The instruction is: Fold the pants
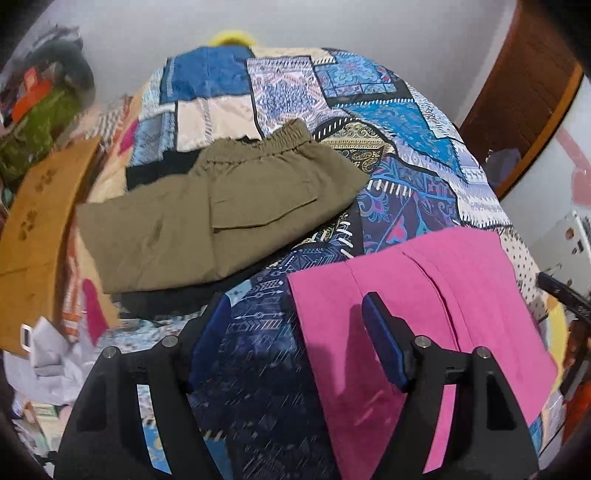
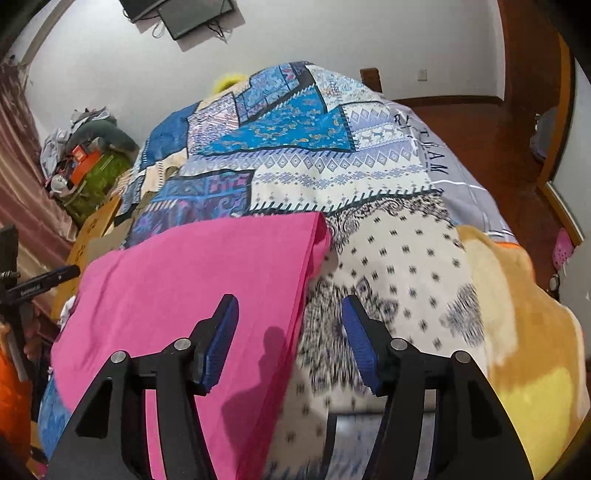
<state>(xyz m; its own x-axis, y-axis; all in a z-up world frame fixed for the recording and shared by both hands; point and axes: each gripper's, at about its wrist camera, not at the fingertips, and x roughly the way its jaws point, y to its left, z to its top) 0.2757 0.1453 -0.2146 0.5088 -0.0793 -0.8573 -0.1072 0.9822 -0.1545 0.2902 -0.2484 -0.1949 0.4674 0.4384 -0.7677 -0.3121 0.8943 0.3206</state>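
**Both grippers open above the folded pink pants on the bed**

In the left wrist view, the left gripper [image 1: 295, 317] is nearest to the camera. Its two fingers with blue pads [image 1: 384, 347] stand wide apart and hold nothing. The right-hand finger is above the left part of the pink pants [image 1: 424, 295], and the left-hand finger is above the dark blue part of the patchwork bedcover [image 1: 258, 350]. I cannot tell if the finger touches the cloth.

In the right wrist view, the right gripper [image 2: 290, 332] is also spread wide and holds nothing. The right edge of the pink pants [image 2: 192, 288] runs between its two fingers: one finger is over the pink cloth, the other over the white dotted part of the bedcover [image 2: 399, 251].

The pink pants lie flat on the bed as a folded rectangle, with layered edges visible at the far right corner.

Farther away, in the left wrist view, olive green shorts [image 1: 221, 214] with an elastic waistband lie on the bedcover, apart from the pink pants. Left of the bed there is a brown cardboard box [image 1: 33, 236]. To the right of the bed, in the right wrist view, a yellow and beige blanket [image 2: 528, 332] lies on the corner. On the far wall hangs a dark screen [image 2: 192, 14].
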